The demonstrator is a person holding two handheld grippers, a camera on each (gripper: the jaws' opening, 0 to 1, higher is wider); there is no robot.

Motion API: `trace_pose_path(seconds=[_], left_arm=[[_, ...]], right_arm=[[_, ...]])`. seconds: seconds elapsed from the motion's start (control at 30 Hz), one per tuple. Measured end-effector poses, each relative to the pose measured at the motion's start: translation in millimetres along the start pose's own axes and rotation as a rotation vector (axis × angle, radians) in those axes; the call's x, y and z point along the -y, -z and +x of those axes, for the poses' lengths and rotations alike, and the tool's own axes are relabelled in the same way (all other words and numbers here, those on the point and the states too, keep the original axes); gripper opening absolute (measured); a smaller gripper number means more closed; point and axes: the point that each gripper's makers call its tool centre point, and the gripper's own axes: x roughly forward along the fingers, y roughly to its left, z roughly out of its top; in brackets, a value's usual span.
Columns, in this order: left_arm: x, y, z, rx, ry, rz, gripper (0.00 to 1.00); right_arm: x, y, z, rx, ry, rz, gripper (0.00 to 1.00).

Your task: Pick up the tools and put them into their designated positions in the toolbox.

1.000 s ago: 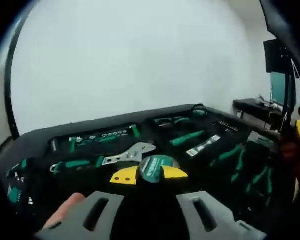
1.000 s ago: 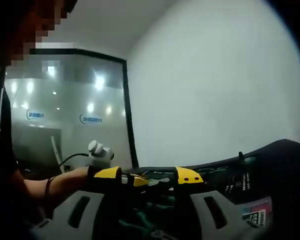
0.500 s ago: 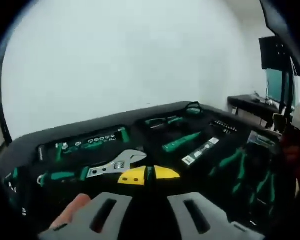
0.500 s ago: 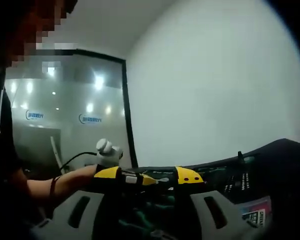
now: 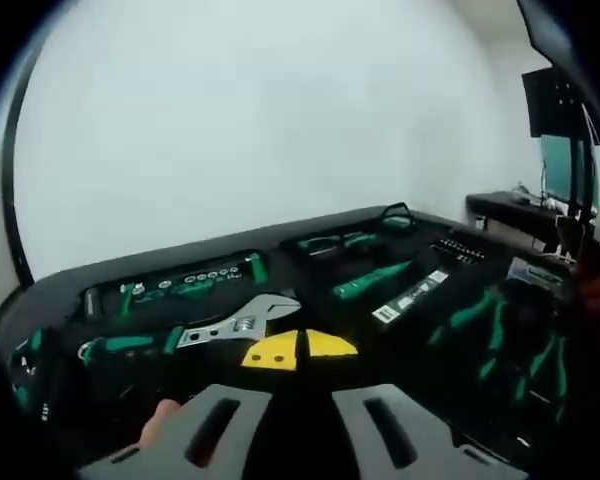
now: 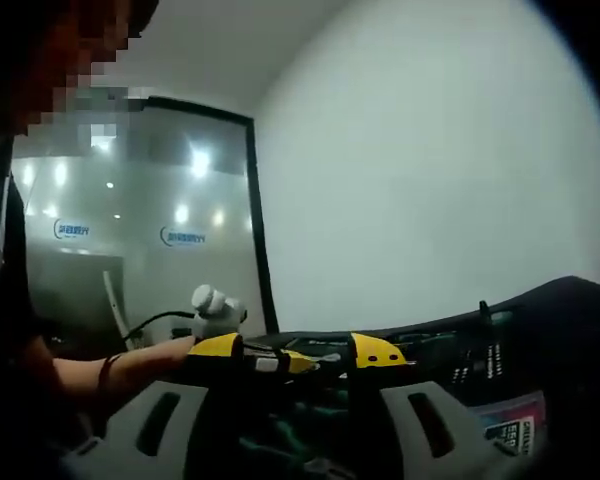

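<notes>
Left hand-held gripper (image 5: 300,347): I am seeing its grey slotted jaws ending in yellow tips that are meeting with nothing between them, so it is pinched closed and empty.
Right hand-held gripper (image 6: 298,352): I am seeing its yellow tips standing well apart, so it is wide; whether a green shape between the jaws is held, I cannot tell.
Toolbox (image 5: 220,245): I am looking at a black moulded tray with shaped recesses, lying straight ahead of the left hand-held gripper.
Adjustable wrench (image 5: 235,324): bright metal, with a green grip, it is lying in its recess just beyond the left tips.
Socket row (image 5: 185,279): small round metal pieces are sitting in a green-edged strip farther ahead.
Pliers (image 5: 490,325): green-handled pairs are lying to the right.
Wall (image 5: 260,120): plain white, it is rising behind the toolbox.
</notes>
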Motion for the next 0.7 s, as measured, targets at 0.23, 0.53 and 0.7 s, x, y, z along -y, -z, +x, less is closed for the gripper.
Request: trace_pose_path(seconds=[0.23, 0.53, 0.7], left_arm=[[-42.3, -71.1, -88, 0.319, -0.005, -0.198, 0.15], [-182.5, -36.2, -192, 0.420, -0.368, -0.285, 0.17], [-252.8, 5.7, -233, 0.371, -0.600, -0.304, 0.21]], right_arm=[[2, 0.8, -1, -0.005, 0.007, 0.000, 0.39], [1, -0.8, 0, 0.003, 0.000, 0.002, 0.39], [0, -0.6, 0, 0.003, -0.001, 0.002, 0.39]])
